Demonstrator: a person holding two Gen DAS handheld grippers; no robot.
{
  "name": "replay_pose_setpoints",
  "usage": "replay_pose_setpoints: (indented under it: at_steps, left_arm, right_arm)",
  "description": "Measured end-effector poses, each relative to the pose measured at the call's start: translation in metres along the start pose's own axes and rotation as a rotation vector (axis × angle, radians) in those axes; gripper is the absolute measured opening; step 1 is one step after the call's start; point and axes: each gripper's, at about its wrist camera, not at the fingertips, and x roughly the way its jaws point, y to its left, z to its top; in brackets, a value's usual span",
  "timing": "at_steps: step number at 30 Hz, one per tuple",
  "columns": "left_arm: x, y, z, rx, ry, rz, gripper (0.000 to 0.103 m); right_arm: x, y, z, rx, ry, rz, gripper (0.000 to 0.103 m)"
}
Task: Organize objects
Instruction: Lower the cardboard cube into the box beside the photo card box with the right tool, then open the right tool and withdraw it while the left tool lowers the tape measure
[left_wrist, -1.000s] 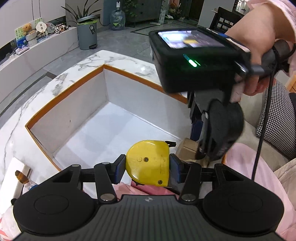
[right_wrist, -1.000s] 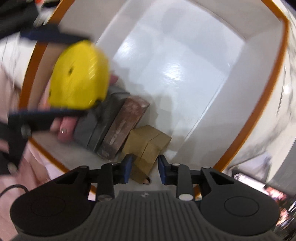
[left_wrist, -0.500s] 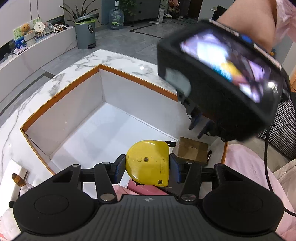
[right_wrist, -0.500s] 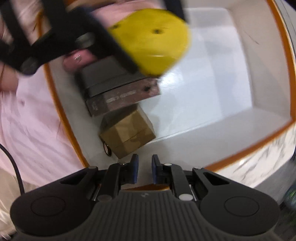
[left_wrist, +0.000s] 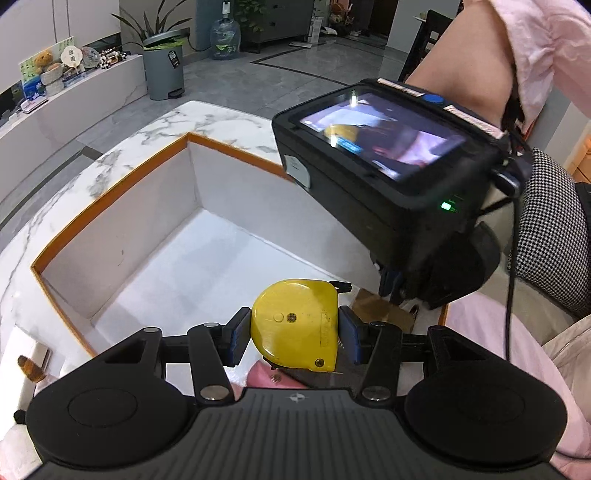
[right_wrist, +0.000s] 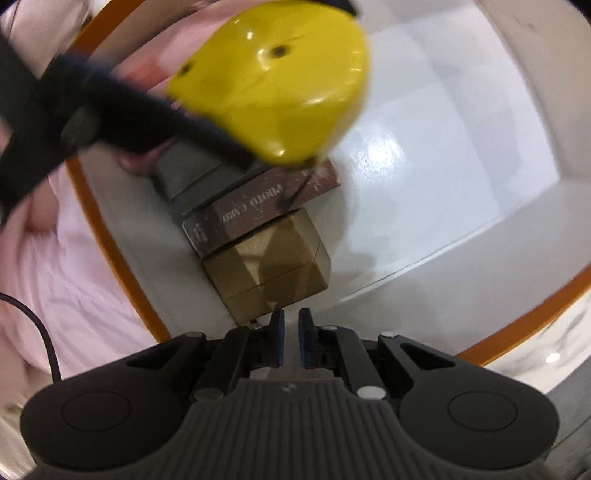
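Both grippers are matte black plastic. The left gripper (left_wrist: 293, 334) has a ribbed grey-black deck with a small cross emblem, two round domed housings at its sides, and linkage bars pinned with silver screws; its pads (left_wrist: 238, 338) are dark blue. The right gripper (right_wrist: 291, 338) is built the same — ribbed deck, twin discs, silver pins, blue pads. Seen from the left wrist, its camera box (left_wrist: 388, 173) carries a lit screen, a green light, a blue button and white labels; a thin black cable (left_wrist: 511, 295) hangs from it. The person wears a loose pale pink sleeve (left_wrist: 543, 48).
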Motion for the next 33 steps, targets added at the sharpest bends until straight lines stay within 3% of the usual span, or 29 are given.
replay_pose_setpoints:
  at_steps: [5, 10, 13, 18, 22, 24, 25, 26, 29, 33]
  left_arm:
    - [0.004, -0.005, 0.006, 0.016, -0.003, -0.022, 0.058]
    - [0.01, -0.011, 0.015, 0.021, -0.01, -0.066, 0.058]
    - [0.017, -0.018, 0.022, 0.042, -0.003, -0.105, 0.058]
    - [0.04, -0.037, 0.036, 0.128, 0.067, -0.147, 0.058]
    - [0.059, -0.047, 0.044, 0.2, 0.137, -0.175, 0.058]
    - [0.067, -0.05, 0.046, 0.222, 0.165, -0.184, 0.058]
    - [0.07, -0.05, 0.044, 0.227, 0.176, -0.191, 0.058]
    - [0.073, -0.051, 0.045, 0.23, 0.189, -0.199, 0.058]
    - [0.081, -0.05, 0.045, 0.243, 0.225, -0.204, 0.058]
    - [0.092, -0.05, 0.045, 0.242, 0.257, -0.219, 0.058]
  right_arm:
    - [-0.016, 0.005, -0.003, 0.014, -0.059, -0.017, 0.01]
    - [-0.064, 0.004, -0.021, 0.083, -0.19, -0.057, 0.024]
    - [-0.09, 0.002, -0.037, 0.126, -0.279, -0.085, 0.026]
    - [-0.109, 0.011, -0.053, 0.138, -0.361, -0.204, 0.03]
    - [-0.099, 0.002, -0.066, 0.182, -0.399, -0.217, 0.032]
    - [-0.081, 0.014, -0.05, 0.18, -0.409, -0.211, 0.032]
    - [-0.059, -0.001, -0.067, 0.176, -0.411, -0.213, 0.032]
    - [-0.046, 0.008, -0.095, 0.169, -0.412, -0.219, 0.032]
    - [-0.082, 0.009, -0.121, 0.165, -0.42, -0.23, 0.032]
    - [-0.079, 0.009, -0.123, 0.172, -0.444, -0.22, 0.032]
